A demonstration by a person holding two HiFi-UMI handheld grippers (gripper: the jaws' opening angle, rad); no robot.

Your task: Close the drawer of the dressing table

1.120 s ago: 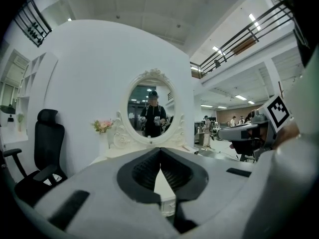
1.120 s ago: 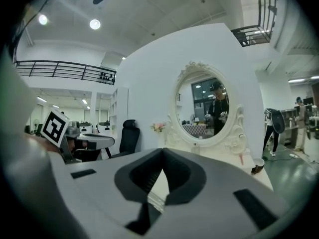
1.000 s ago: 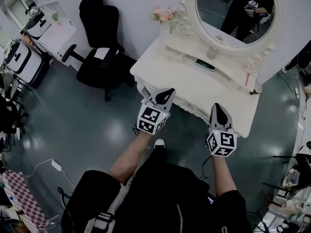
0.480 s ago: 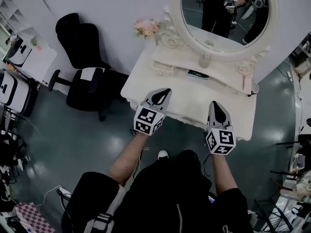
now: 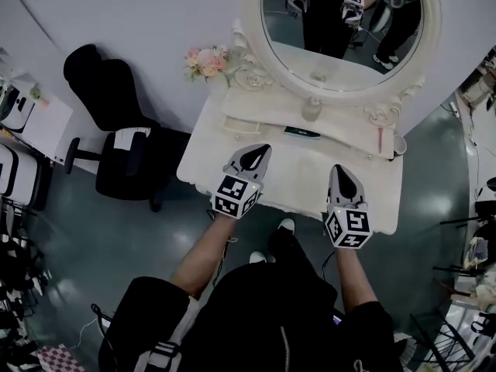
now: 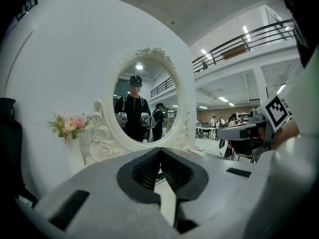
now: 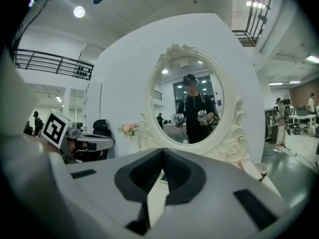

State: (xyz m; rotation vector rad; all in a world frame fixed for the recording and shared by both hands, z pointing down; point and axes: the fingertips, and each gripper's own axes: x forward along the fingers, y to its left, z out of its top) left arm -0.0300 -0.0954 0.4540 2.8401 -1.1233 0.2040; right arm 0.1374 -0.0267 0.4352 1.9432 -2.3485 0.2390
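The white dressing table [image 5: 298, 173] stands against the wall under its oval mirror [image 5: 341, 22]. My arms and both grippers cover its front edge, so the drawer front is hidden in the head view. My left gripper [image 5: 258, 150] hovers over the table's front left part, shut and holding nothing. Over the front right part, my right gripper [image 5: 339, 169] is likewise shut and empty. In the left gripper view the left gripper [image 6: 160, 150] points level at the mirror [image 6: 142, 103], and the right gripper [image 7: 162, 151] does the same in the right gripper view.
A dark phone [image 5: 301, 132] lies on the raised shelf below the mirror. Pink flowers [image 5: 204, 59] stand at the table's back left, a white cup [image 5: 399, 143] at the far right. A black office chair [image 5: 108, 122] sits left of the table.
Both grippers, still shut, have moved forward from the table's front edge to over its top. The table and mirror now sit closer and more centred in the head view.
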